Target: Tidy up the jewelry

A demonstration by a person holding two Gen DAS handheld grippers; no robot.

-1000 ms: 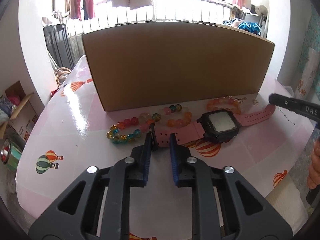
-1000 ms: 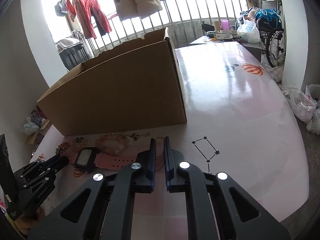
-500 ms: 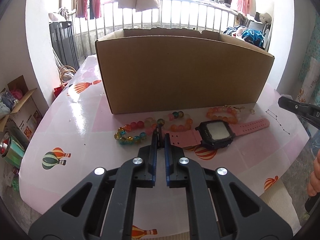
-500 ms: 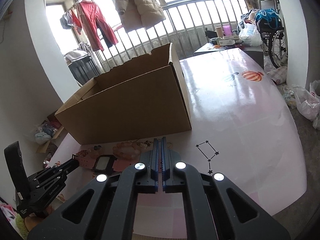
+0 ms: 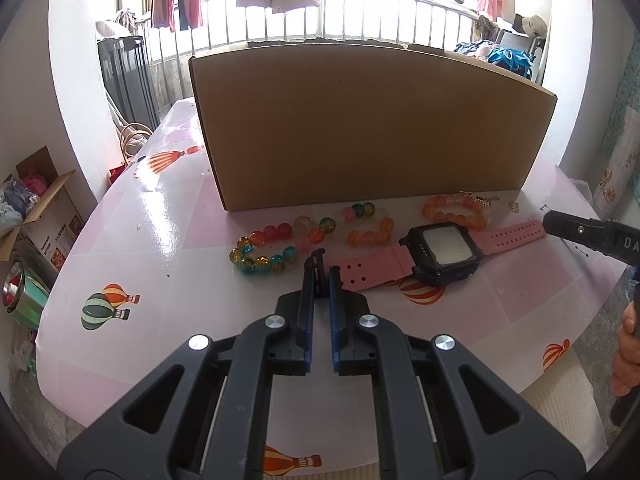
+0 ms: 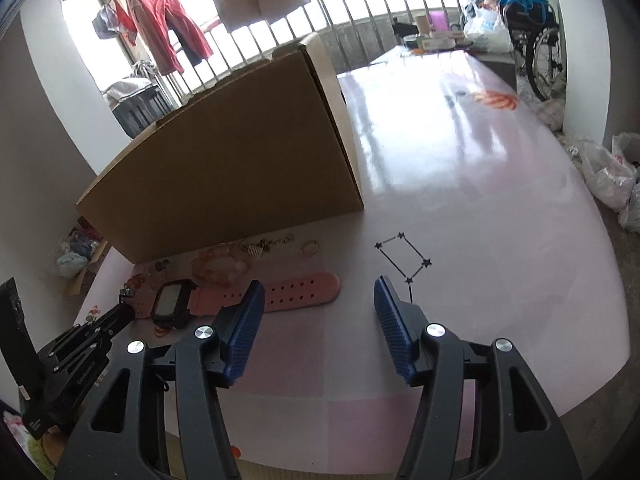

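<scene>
A watch (image 5: 440, 246) with a black case and pink strap lies flat on the pink table in front of a big cardboard box (image 5: 372, 128). My left gripper (image 5: 322, 266) is shut on the black buckle end of the strap. In the right wrist view the same watch (image 6: 172, 304) shows, with the left gripper (image 6: 125, 302) at its far-left end. My right gripper (image 6: 319, 284) hangs low over the table and its jaws are opening. The strap's free end (image 6: 308, 292) lies just ahead of them, not pinched. Bead bracelets (image 5: 260, 256) (image 5: 368, 236) (image 5: 456, 210) lie between watch and box.
A small gold ring (image 6: 309, 246) and a charm (image 6: 260, 249) lie by the box's near corner. A person's hand (image 5: 628, 344) is at the right edge. The table's front edge (image 5: 520, 380) is close. On the floor at left stand an open carton (image 5: 40, 216) and a metal can (image 5: 20, 292).
The right gripper's jaws went from shut to wide apart and sit lower, nearer the strap's free end. The left jaws, slightly apart a second ago, closed on the buckle end.
</scene>
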